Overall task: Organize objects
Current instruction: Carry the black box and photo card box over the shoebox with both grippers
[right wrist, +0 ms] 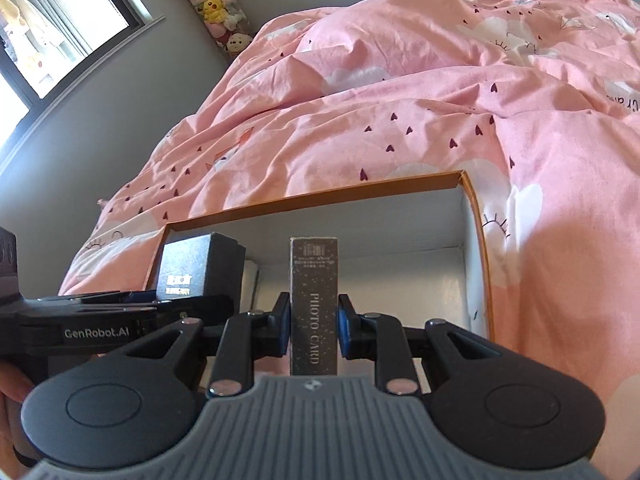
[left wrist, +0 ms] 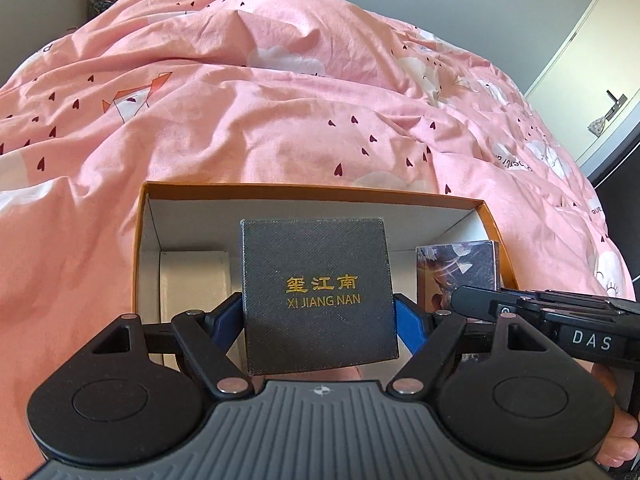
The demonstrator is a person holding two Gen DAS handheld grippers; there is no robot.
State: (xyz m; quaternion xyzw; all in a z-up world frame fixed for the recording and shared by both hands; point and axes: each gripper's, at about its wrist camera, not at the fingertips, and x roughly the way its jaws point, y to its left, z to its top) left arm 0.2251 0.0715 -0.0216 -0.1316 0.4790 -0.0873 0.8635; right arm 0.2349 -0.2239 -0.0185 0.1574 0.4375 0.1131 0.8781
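Observation:
My left gripper is shut on a black box with gold lettering, held over the open orange-rimmed cardboard box on the bed. Seen from the right wrist, the same black box hangs at the left. My right gripper is shut on a narrow dark photo card pack, held upright above the cardboard box. From the left wrist that pack shows at the right, beside the right gripper's body. A white object lies inside the cardboard box at its left.
A rumpled pink duvet with small hearts covers the bed all around the cardboard box. Plush toys stand in the far corner by a window. A door with a handle is at the right.

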